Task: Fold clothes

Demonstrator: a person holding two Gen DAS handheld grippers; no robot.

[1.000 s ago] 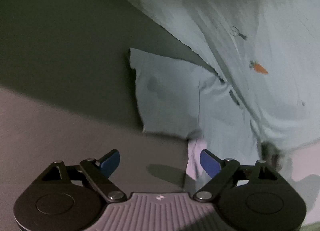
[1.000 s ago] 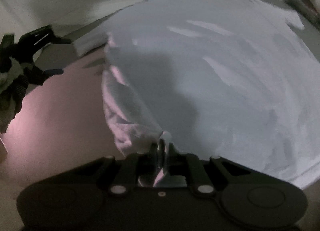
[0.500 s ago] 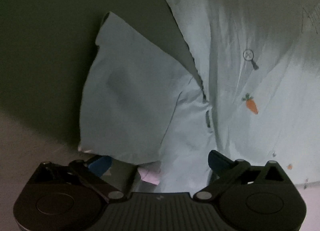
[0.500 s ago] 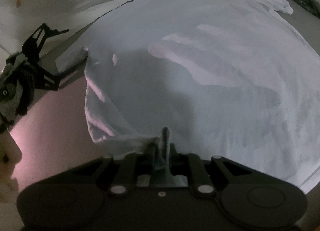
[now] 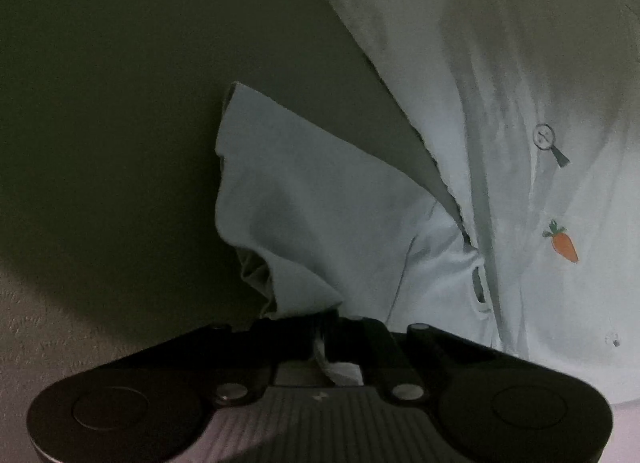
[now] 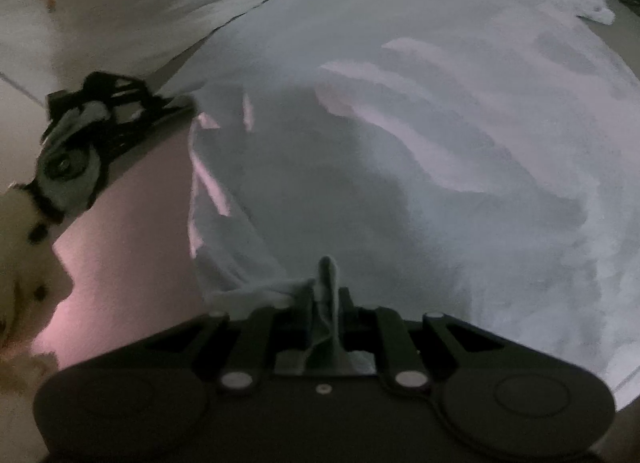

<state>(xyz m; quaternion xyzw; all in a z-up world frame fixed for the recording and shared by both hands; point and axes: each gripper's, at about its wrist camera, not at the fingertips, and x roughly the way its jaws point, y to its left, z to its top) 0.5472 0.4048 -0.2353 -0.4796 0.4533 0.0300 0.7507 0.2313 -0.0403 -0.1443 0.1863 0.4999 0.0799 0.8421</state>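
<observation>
A pale T-shirt (image 6: 440, 135) lies spread on the surface, its far sleeve (image 6: 592, 7) at the upper right. My right gripper (image 6: 326, 303) is shut on a bunched fold at the shirt's near edge, and cloth sticks up between the jaws. In the left wrist view the shirt's other sleeve (image 5: 320, 203) lifts towards the camera. My left gripper (image 5: 326, 325) is shut on its lower corner, with a scrap of cloth showing behind the jaws. The right wrist view shows the left gripper (image 6: 176, 103) at the shirt's left edge.
A light sheet printed with small carrots (image 5: 560, 143) lies beyond the shirt. Bare dark surface (image 5: 120, 103) spreads left of the sleeve, and pinkish bare surface (image 6: 132, 231) lies left of the shirt. A fluffy dotted sleeve (image 6: 24, 263) of the person is at the far left.
My left gripper moved up to the sleeve with jaws wide, then shut on its corner, which now lifts. The right gripper kept its hold and hardly moved.
</observation>
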